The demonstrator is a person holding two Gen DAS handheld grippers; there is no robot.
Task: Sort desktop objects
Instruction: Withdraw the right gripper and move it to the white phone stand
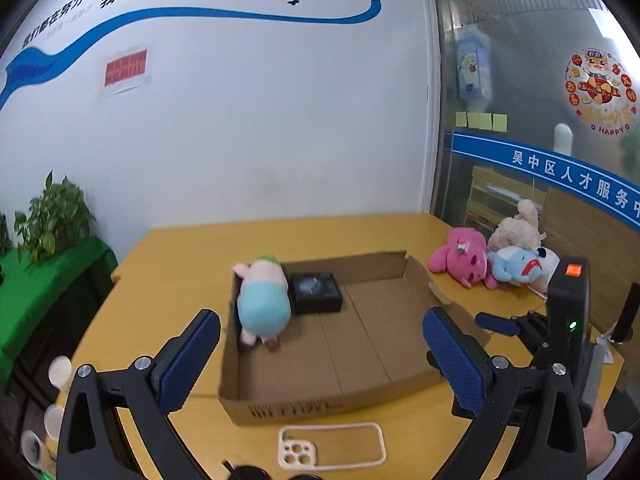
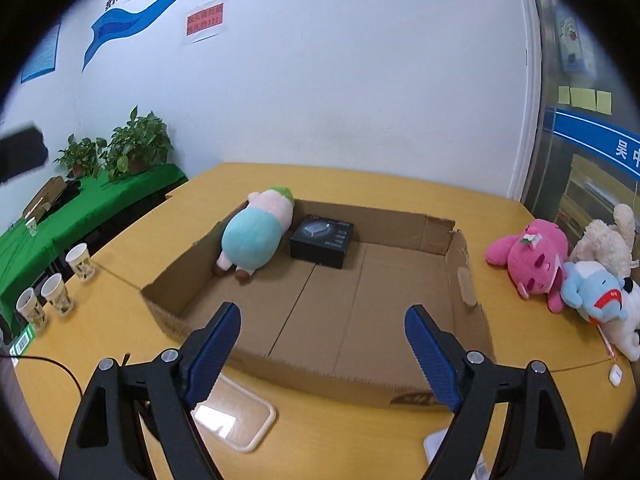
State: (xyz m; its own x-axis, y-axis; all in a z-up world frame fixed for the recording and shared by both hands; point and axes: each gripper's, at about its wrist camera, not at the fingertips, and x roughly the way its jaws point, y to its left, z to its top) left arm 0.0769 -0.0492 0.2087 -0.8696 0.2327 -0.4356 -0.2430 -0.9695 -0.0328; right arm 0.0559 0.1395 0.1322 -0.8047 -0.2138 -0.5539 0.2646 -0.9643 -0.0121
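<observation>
An open cardboard box [image 1: 420, 280] [image 2: 460, 264] lies on the yellow table. Inside it at the left a pink-and-teal plush [image 1: 264, 304] [image 2: 256, 236] lies beside a small black box [image 1: 318, 292] [image 2: 322, 242]. My left gripper [image 1: 320, 356] is open and empty above the box's near side. My right gripper [image 2: 322, 344] is open and empty over the box's front edge; its body shows in the left wrist view [image 1: 568, 312]. A pink plush [image 1: 462, 260] [image 2: 528, 256], a blue plush [image 1: 516, 266] [image 2: 596, 292] and a cream plush [image 1: 518, 228] [image 2: 608, 240] lie right of the box.
A clear phone case [image 1: 332, 446] [image 2: 232, 416] lies in front of the box. Paper cups [image 2: 56, 294] stand at the table's left edge. Potted plants [image 2: 132, 148] sit on a green-covered side table [image 2: 24, 240]. A small white item [image 2: 615, 374] lies at the right.
</observation>
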